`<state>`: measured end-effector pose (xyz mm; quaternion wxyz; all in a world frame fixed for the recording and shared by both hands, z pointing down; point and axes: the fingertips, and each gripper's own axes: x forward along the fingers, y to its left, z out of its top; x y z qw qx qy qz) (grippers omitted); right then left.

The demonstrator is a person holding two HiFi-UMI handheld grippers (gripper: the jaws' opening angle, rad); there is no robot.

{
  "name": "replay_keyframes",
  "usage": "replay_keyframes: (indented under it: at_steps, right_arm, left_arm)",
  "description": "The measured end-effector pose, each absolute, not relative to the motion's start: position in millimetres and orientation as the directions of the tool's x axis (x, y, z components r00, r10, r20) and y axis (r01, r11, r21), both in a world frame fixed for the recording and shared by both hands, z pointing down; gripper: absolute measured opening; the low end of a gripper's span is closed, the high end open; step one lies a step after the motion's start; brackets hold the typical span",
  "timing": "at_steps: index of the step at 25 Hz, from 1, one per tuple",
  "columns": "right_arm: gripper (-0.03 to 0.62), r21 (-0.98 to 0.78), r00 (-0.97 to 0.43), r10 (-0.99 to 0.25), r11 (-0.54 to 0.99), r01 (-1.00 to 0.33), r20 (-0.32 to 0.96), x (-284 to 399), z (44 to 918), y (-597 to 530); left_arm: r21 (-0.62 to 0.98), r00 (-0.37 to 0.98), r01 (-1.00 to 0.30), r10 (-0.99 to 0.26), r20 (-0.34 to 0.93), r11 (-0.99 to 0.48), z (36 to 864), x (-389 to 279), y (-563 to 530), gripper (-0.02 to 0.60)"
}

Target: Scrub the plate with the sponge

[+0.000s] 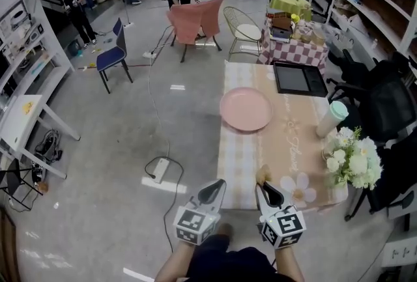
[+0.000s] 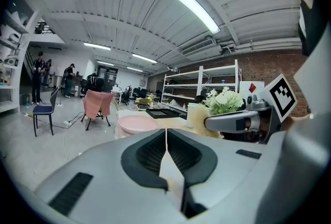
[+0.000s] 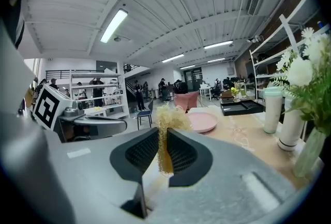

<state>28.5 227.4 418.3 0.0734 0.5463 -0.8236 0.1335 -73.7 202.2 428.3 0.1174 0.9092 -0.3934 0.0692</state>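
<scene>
Right gripper (image 1: 264,188) was pinching the yellow sponge (image 1: 262,175) at bottom centre of the head view. The pink plate (image 1: 245,109) sat straight up-frame, well apart. Left gripper (image 1: 217,188) was pressed together, empty, slightly farther off

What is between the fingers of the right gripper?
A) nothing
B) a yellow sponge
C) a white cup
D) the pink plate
B: the right gripper view shows the right gripper with its fingers shut on the yellow sponge; the pink plate lies apart on the table.
</scene>
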Motion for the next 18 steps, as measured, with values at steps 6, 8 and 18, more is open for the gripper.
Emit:
replay_keyframes:
  at_steps: [6,8,18]
  right_arm:
    - [0.049,-0.148,-0.371,-0.887,0.342,-0.928,0.273,34.7,422.7,207.3]
    - [0.049,-0.143,-0.366,-0.887,0.338,-0.93,0.28,34.4,424.4,200.0]
    - [0.049,-0.095,-0.36,-0.888,0.347,-0.933,0.287,30.4,418.7,176.8]
  left_arm:
    - [0.168,0.683,-0.729,-0.694,0.229,-0.663,435.6,-74.4,179.4,0.017]
    - [0.169,0.689,-0.724,-0.687,0.232,-0.669,437.7,-74.4,171.4,0.017]
    - [0.167,0.72,-0.692,-0.658,0.219,-0.702,434.2,-73.0,151.3,0.017]
